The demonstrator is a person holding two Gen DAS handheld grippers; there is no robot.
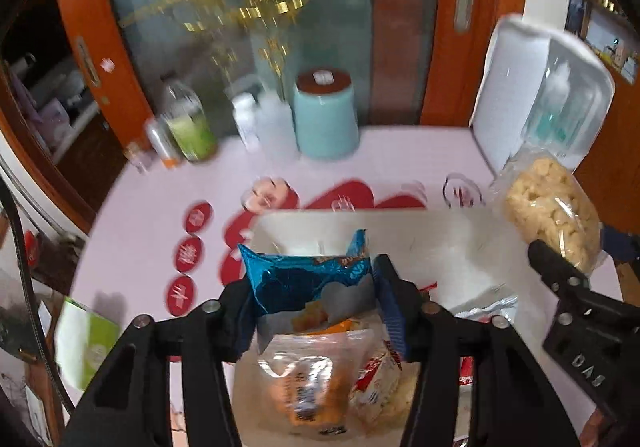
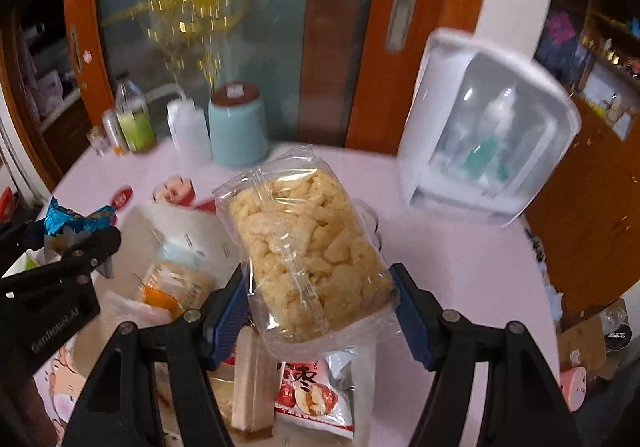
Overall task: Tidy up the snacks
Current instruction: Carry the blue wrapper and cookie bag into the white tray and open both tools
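Partway: white bin already holds a few packets; more lie loose by a red date pouch on the table. Left gripper pinches a blue foil snack pack above the bin. Right gripper clamps a clear puffed-snack bag, beside the bin, not in.

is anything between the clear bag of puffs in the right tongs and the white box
Nothing visible blocks it. The right tongs hold the clear puff bag just right of the white box. The left tongs hold a blue packet over the box.
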